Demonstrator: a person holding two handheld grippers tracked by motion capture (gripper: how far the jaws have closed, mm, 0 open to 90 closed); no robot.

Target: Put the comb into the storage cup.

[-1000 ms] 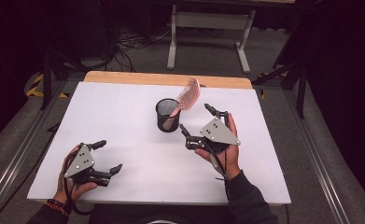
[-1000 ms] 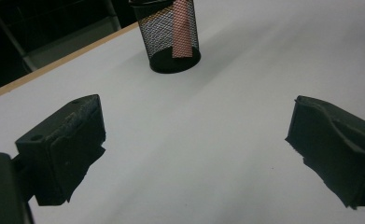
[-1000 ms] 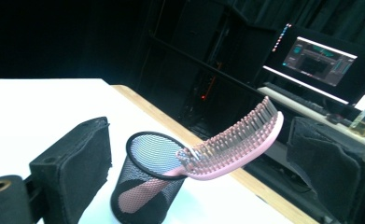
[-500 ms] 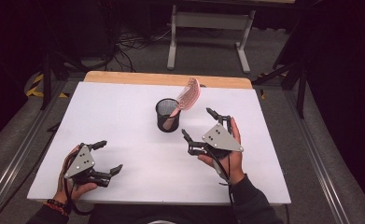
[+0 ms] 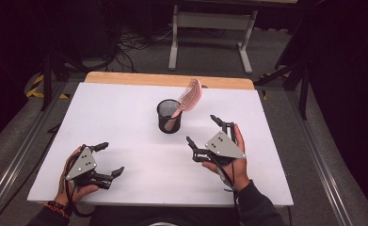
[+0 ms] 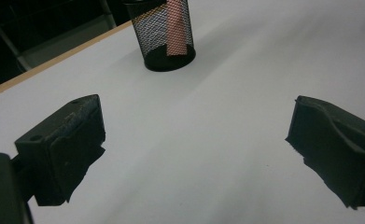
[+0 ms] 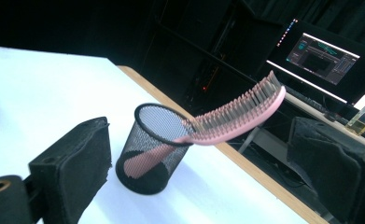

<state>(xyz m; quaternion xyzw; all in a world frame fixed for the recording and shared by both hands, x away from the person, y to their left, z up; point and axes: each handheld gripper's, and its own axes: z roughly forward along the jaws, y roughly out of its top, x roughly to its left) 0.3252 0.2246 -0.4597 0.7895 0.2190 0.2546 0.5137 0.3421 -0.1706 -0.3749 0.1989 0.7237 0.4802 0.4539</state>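
The left gripper (image 5: 100,162) sat low on the smooth white table (image 5: 125,108), its jaws wide and holding nothing. In the middle stood a round black wire cup (image 5: 169,116) with a pink toothy brush (image 5: 189,97) leaning out. The right gripper (image 5: 205,132) hovered near the cup, wide open, empty.

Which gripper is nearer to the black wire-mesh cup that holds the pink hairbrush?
The right. The right gripper sits close beside the black wire-mesh cup, toward the person. The left gripper rests much farther off, near the table's front left corner.
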